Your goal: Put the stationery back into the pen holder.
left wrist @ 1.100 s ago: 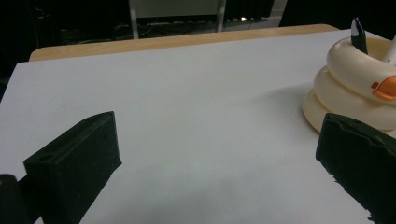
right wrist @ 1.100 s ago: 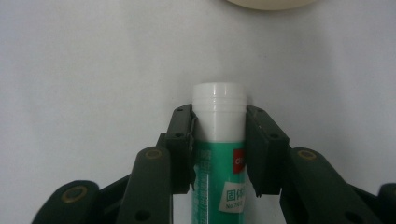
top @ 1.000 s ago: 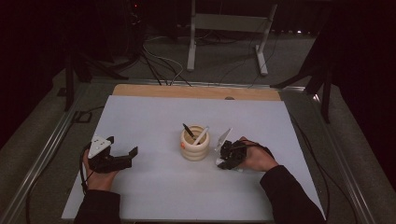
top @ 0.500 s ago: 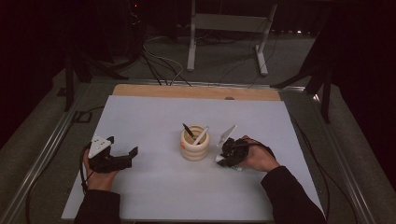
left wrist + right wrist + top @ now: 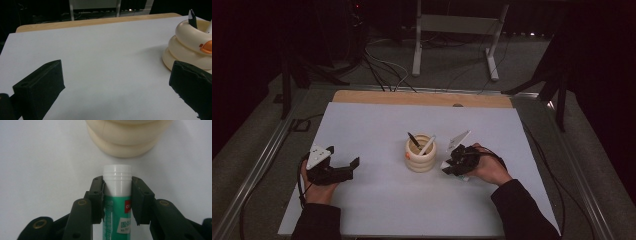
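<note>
Right gripper view: my right tongs clamp the glue stick just short of the holder; dropping it in remains, I judge. My left tongs gape empty.

We count two grippers, one in each hand: the left gripper with jaws wide apart, the right gripper closed on one glue stick; one cream ringed holder stands between them, just ahead of the right gripper's jaws; in it we count two pens, one black pen and one white pen; one white table lies under both grippers; two hands, two dark sleeves
</note>
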Demonstrator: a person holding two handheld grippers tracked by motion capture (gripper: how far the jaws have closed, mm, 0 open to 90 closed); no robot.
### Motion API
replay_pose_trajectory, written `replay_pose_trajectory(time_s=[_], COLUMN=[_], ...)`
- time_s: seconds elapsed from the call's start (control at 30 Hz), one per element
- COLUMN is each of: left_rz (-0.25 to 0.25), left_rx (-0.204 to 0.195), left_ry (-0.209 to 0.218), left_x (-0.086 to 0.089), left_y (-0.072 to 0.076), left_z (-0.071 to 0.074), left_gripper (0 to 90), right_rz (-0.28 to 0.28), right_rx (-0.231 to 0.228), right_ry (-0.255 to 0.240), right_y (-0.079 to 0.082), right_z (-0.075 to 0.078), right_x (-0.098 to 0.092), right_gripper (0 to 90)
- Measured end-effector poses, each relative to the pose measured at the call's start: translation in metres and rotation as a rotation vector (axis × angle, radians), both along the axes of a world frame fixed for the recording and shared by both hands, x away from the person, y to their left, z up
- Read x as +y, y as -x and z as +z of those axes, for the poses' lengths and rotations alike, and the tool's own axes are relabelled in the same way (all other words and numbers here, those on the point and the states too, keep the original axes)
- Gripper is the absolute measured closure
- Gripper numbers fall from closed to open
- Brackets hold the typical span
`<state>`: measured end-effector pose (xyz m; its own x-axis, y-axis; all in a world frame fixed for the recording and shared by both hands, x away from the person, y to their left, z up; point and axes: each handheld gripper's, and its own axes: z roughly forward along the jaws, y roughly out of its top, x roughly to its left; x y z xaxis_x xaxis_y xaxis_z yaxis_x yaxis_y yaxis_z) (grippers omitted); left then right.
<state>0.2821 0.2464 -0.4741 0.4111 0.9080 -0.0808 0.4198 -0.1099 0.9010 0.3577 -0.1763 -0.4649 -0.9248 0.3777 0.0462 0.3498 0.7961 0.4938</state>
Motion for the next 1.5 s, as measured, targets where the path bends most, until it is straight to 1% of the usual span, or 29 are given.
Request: replay_pose_trajectory(time_s=[0.03, 0.07, 0.13, 0.17, 0.2, 0.23, 0.27, 0.33, 0.37, 0.43, 0.63, 0.77, 0.97, 1.23, 1.27, 1.43, 1.5], left_rz=[0.000, 0.001, 0.002, 0.002, 0.001, 0.000, -0.001, -0.001, 0.000, 0.001, -0.002, -0.003, -0.002, -0.002, -0.003, -0.003, -0.004], left_rx=[0.000, 0.000, -0.001, -0.001, 0.000, 0.001, 0.000, 0.000, 0.000, -0.001, 0.001, 0.001, 0.001, 0.001, 0.001, 0.002, 0.001], left_ry=[-0.001, 0.001, 0.002, 0.001, 0.001, 0.000, -0.001, -0.001, 0.000, 0.001, -0.001, -0.002, -0.003, -0.002, -0.002, -0.002, -0.002], left_x=[0.000, 0.000, 0.000, 0.000, 0.000, 0.000, 0.000, 0.000, 0.000, 0.000, 0.000, 0.000, 0.000, 0.000, 0.000, 0.000, 0.000], left_y=[0.000, 0.000, 0.000, 0.000, 0.000, 0.000, 0.000, 0.000, 0.000, 0.000, 0.000, 0.000, 0.000, 0.000, 0.000, 0.000, 0.000], left_z=[0.000, 0.000, 0.000, 0.000, 0.000, 0.000, 0.000, 0.000, 0.000, 0.000, 0.000, 0.000, 0.000, 0.000, 0.000, 0.000, 0.000], left_gripper=[0.0, 0.0, 0.0, 0.0, 0.0, 0.0, 0.0, 0.0, 0.0, 0.0, 0.0, 0.0, 0.0, 0.0, 0.0, 0.0, 0.0], right_rz=[-0.012, -0.012, -0.028, -0.028, -0.041, -0.041, -0.055, -0.058, -0.069, -0.073, -0.110, -0.136, -0.157, -0.173, -0.185, -0.197, -0.204], right_rx=[-0.004, -0.004, -0.009, -0.009, -0.011, -0.011, -0.012, -0.018, -0.024, -0.028, -0.042, -0.059, -0.089, -0.114, -0.119, -0.133, -0.146], right_ry=[-0.016, -0.016, -0.043, -0.043, -0.060, -0.060, -0.072, -0.074, -0.082, -0.086, -0.122, -0.157, -0.192, -0.230, -0.243, -0.264, -0.278], right_y=[0.000, 0.000, 0.000, 0.000, -0.001, -0.001, -0.001, -0.001, -0.002, -0.002, -0.003, -0.003, -0.003, -0.005, -0.006, -0.008, -0.008], right_z=[0.003, 0.003, 0.008, 0.008, 0.010, 0.010, 0.012, 0.013, 0.015, 0.016, 0.021, 0.029, 0.040, 0.047, 0.049, 0.054, 0.058], right_x=[-0.001, -0.001, -0.004, -0.004, -0.005, -0.005, -0.006, -0.006, -0.007, -0.007, -0.009, -0.010, -0.008, -0.003, -0.001, 0.001, 0.003], right_gripper=[66.2, 66.2, 66.2, 66.2, 66.2, 66.2, 66.2, 66.2, 66.2, 66.2, 66.1, 66.2, 66.1, 66.1, 66.1, 66.1, 66.1])
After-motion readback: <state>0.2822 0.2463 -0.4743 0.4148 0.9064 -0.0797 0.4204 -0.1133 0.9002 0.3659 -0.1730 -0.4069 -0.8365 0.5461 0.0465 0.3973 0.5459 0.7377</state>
